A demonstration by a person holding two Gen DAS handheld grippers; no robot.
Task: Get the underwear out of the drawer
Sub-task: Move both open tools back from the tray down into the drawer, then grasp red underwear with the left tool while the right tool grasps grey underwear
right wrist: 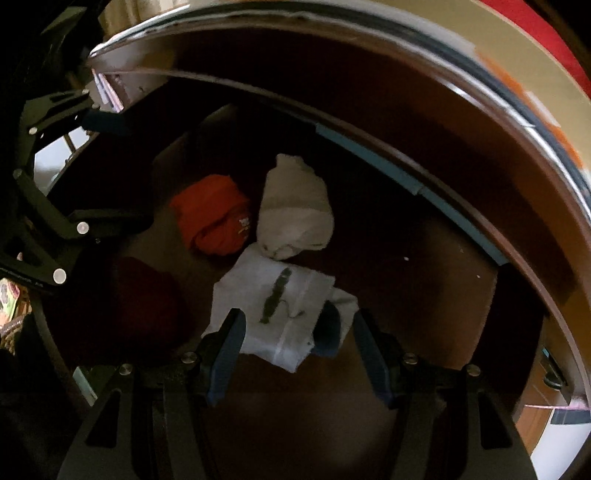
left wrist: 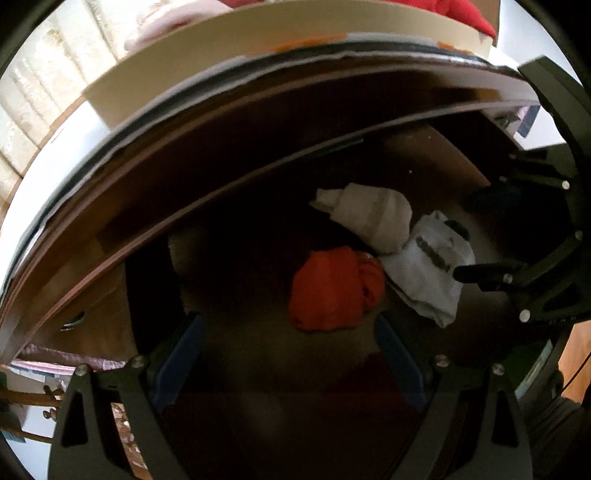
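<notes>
Inside the open dark wooden drawer (left wrist: 436, 155) lie folded pieces of underwear. An orange one (left wrist: 332, 288) (right wrist: 212, 218) is in the middle, a cream one (left wrist: 369, 214) (right wrist: 293, 210) behind it, a white one with a dark mark (left wrist: 428, 266) (right wrist: 277, 310) to the right, and a dark red one (right wrist: 140, 299) in front. My left gripper (left wrist: 288, 354) is open, just short of the orange piece. My right gripper (right wrist: 295, 350) is open, its fingers (right wrist: 229, 343) standing either side of the white piece's near edge.
The drawer's dark brown front and cabinet top (left wrist: 258, 110) arch over the opening. A cream box (left wrist: 258, 44) and a red cloth (left wrist: 465, 14) sit on top. Each gripper shows at the edge of the other's view: the right one (left wrist: 517, 273) and the left one (right wrist: 59, 236).
</notes>
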